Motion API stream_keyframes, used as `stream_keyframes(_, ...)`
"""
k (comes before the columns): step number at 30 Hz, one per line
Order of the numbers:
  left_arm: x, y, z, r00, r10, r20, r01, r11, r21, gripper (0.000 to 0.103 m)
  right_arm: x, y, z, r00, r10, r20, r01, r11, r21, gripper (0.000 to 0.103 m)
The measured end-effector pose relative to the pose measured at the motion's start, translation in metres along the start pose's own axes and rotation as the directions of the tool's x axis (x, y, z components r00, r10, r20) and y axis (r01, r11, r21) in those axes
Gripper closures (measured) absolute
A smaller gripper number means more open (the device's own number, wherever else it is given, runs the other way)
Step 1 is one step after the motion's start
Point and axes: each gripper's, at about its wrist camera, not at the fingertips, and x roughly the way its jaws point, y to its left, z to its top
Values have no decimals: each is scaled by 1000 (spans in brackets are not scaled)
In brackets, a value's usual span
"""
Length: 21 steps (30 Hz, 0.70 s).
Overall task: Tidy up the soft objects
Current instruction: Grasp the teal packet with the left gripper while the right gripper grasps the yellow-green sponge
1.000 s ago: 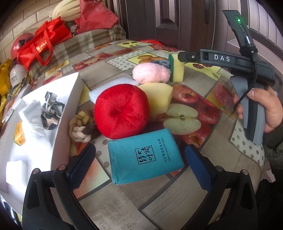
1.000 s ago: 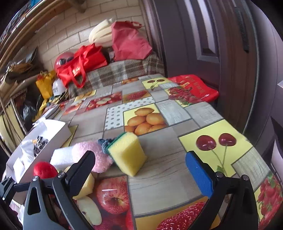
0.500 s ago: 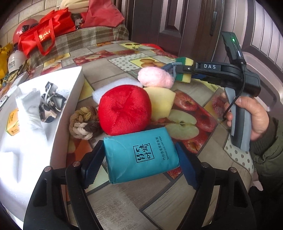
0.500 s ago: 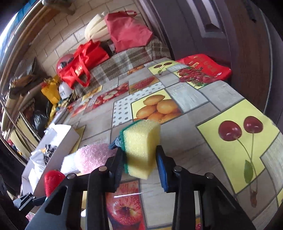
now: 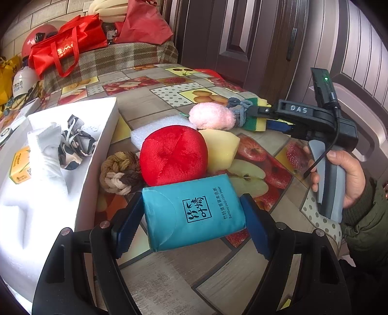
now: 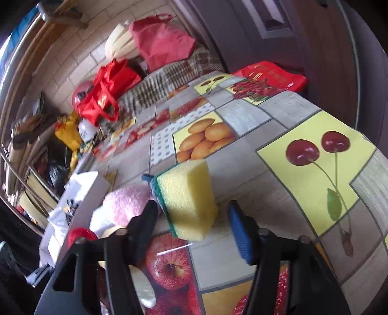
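- Left wrist view: the left claw (image 5: 191, 220) has both pads clamped on the teal tissue pack (image 5: 194, 213), just in front of the red plush ball (image 5: 173, 156), likely ready to lift.
- Beside that ball, the white box (image 5: 97, 155) holds white foam, patterned cloth and a small yellow carton.
- Right wrist view: the right claw (image 6: 194, 225) is opening, straddling the yellow sponge (image 6: 188, 201); the blue pad stands clear, so it's loose.

A pale brick wall (image 5: 43, 18) is seen at the back, a dark brown panelled door (image 5: 242, 36) beside it. A plaid-covered bench (image 5: 116, 58) is piled with red bags (image 5: 65, 46). A fruit-printed tablecloth (image 6: 242, 116) is lit by daylight.
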Motion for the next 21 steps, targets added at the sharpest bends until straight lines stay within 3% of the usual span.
stream_keyframes(3,1,-1,1,1000,-2,0,2,1000,3,23,-8,-5,-1,999,7,45,-9,999,32,37)
stream_keyframes(11,0,-1,0,1000,-3,7,3,1000,2,23,0,1,5,997,-46,67,44,999,20,39)
stream_keyframes(13,1,0,0,1000,-4,5,4,1000,0,23,-2,-2,5,997,-48,60,47,999,22,48)
stream_keyframes(15,0,0,0,1000,-5,6,5,1000,-3,23,-6,-6,4,998,-22,52,22,1000,16,73)
stream_keyframes(16,0,1,0,1000,-6,7,6,1000,-4,23,-11,-7,4,998,-7,61,7,1000,2,77)
stream_keyframes(21,0,1,0,1000,-6,10,6,1000,-5,23,-37,-11,5,989,-38,145,44,998,-38,78)
